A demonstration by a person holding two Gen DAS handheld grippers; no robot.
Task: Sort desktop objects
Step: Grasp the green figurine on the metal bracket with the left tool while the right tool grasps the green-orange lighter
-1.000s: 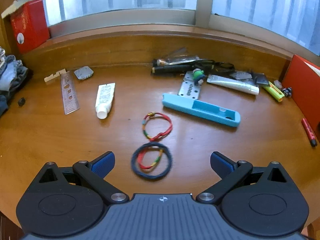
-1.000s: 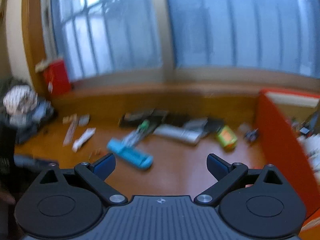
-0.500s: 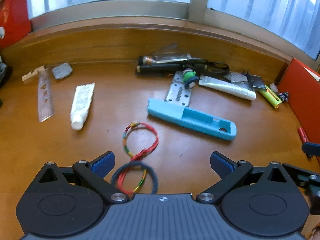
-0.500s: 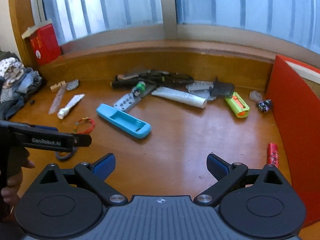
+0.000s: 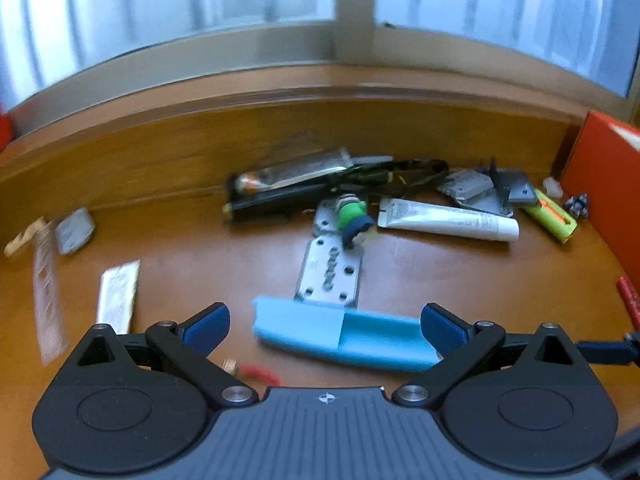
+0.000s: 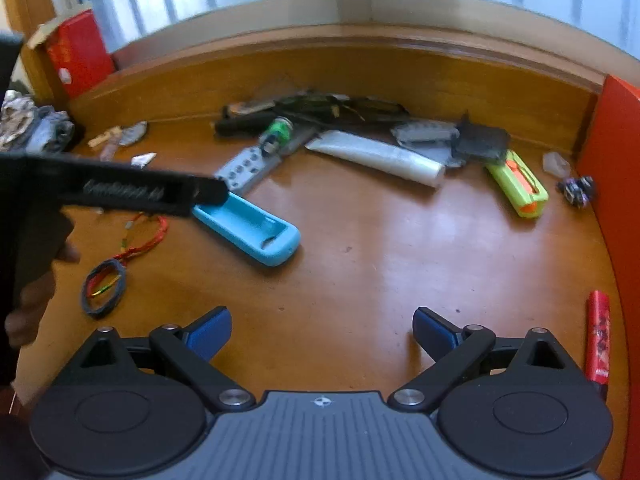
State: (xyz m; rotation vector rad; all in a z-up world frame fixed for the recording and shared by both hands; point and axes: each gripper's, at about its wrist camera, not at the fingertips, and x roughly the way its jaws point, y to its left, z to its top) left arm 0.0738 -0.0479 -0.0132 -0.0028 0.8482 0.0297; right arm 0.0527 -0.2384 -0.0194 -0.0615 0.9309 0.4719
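My left gripper (image 5: pixel 324 326) is open, and the light blue silicone case (image 5: pixel 344 336) lies on the wooden desk between its blue pads, which are not touching it. A red string bracelet (image 5: pixel 260 374) pokes out under its left finger. In the right wrist view the black body of the left tool (image 6: pixel 120 192) hangs over the near end of the blue case (image 6: pixel 248 228). The red bracelet (image 6: pixel 144 236) and a dark blue ring (image 6: pixel 104 288) lie behind it. My right gripper (image 6: pixel 322 328) is open above bare wood with nothing in it.
Beyond the case lie a holed metal plate (image 5: pixel 330 276), a green figure (image 5: pixel 352 216), a white tube (image 5: pixel 448 222), a black pile (image 5: pixel 288 196) and a yellow-green cutter (image 6: pixel 518 184). A small tube (image 5: pixel 116 296) and ruler (image 5: pixel 48 300) lie left. An orange box wall (image 6: pixel 616 160) and red marker (image 6: pixel 598 336) bound the right.
My left gripper has moved forward and to the right, past the ring and bracelet, until the blue case sits between its fingers. The right gripper has dipped closer to the desk and stayed open.
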